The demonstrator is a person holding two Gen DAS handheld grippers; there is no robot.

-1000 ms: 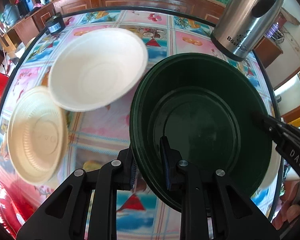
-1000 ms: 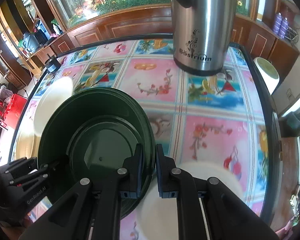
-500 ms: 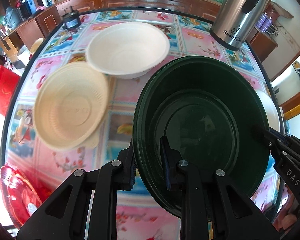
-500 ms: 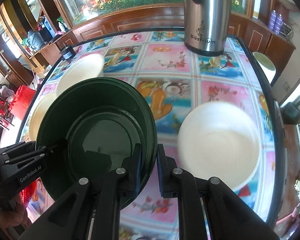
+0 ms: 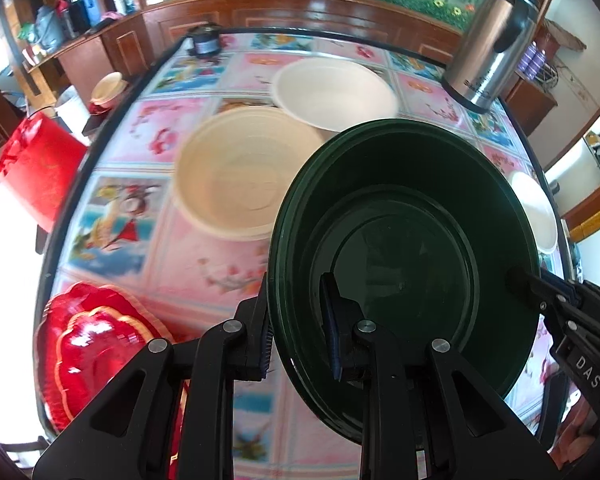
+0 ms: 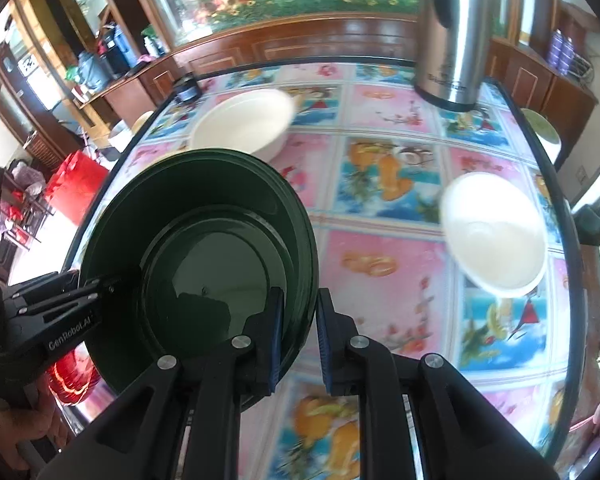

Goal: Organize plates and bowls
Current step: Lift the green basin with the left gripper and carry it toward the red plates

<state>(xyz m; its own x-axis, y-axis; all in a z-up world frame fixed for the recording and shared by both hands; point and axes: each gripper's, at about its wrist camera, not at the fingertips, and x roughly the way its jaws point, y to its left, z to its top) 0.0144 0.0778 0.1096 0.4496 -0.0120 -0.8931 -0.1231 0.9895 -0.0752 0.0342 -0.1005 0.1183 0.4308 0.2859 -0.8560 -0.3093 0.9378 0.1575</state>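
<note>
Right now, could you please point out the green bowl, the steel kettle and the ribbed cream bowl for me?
green bowl [image 5: 400, 248], left wrist view, inner floor.
steel kettle [image 6: 452, 40], right wrist view, body.
ribbed cream bowl [image 5: 236, 184], left wrist view, inside.

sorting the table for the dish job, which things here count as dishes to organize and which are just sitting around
Part of the job:
green bowl, held by both grippers
white bowl
cream bowl
small white bowl

Just lying about:
steel kettle
red cushion
small black jar

Your two wrist cams both look steeply down from close range, sharing the green bowl [image 5: 404, 248] and patterned table [image 6: 380, 248].
</note>
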